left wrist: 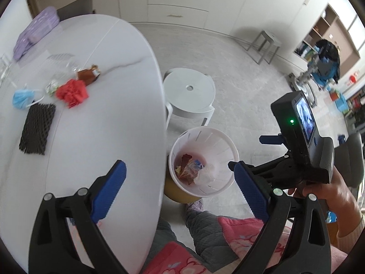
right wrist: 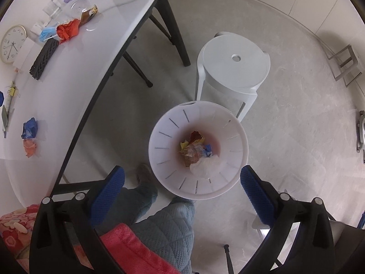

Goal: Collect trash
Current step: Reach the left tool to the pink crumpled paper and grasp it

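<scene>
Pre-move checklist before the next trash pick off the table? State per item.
1. Right claw open, nothing between its fingers: ok.
2. Left claw open and empty: ok.
3. White bin upright on the floor, mouth unobstructed, wrappers and clear plastic at the bottom: ok.
4. Trash left on the table: red crumpled paper, blue mask, black foam net, blue wrapper: not ok, uncollected.
5. Clear glass near the red paper, collision risk: cannot tell.
</scene>
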Motion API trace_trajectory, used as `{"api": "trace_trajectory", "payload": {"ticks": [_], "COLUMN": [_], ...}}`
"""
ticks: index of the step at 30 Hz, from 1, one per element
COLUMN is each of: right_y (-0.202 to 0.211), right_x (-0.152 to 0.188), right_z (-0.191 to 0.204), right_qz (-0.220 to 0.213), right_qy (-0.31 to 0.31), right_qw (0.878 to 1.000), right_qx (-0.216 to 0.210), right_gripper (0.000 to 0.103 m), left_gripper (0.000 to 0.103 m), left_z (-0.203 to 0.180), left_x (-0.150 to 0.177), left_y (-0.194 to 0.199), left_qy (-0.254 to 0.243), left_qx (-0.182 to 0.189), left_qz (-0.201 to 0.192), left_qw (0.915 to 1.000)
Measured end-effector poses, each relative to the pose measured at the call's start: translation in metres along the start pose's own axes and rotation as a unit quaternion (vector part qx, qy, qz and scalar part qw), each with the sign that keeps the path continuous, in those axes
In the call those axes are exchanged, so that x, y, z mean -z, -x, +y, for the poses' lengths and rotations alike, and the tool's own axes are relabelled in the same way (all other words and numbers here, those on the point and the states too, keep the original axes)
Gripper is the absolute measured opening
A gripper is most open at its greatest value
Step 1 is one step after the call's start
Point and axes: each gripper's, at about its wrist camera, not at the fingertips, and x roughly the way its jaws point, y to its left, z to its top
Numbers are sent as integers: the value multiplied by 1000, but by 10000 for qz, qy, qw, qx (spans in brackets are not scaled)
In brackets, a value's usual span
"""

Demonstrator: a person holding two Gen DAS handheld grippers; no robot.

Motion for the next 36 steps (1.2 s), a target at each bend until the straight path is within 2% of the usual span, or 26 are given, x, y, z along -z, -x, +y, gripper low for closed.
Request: {"api": "trace_trajectory", "payload": {"ticks": [8, 14, 21, 28, 31, 36], "right_y": [10, 19, 20, 14, 14, 11], "right_x": [-12, -20, -30, -40, -44, -47], "right_z": [19, 46, 90, 125, 135, 145], "right_qz": [-114, -207, -225, -192, -147, -89], "right_qy": [121, 383, 958, 1507, 1786, 2217], "right_qw": [9999, 9990, 9949, 9878, 9831, 9746], "right_qx": [0, -62, -222, -344, -378, -307], "right_gripper": [101, 101, 101, 101, 101, 101], "left_gripper": [91, 91, 91, 91, 91, 86], "left_z": [41, 83, 129, 140, 143, 152], "left_x": [13, 39, 91, 120, 125, 135], "left_y": [9, 20, 28, 12, -1, -18], "left_qy": [515, 993, 1733, 2085, 2335, 2983], "left_qx": [-208, -460, -524, -788, -958, -1105], "left_qz": [-59, -81, -83, 0, -5, -24], "left_qw": [9984, 9940, 9834, 9748, 9676, 9480]}}
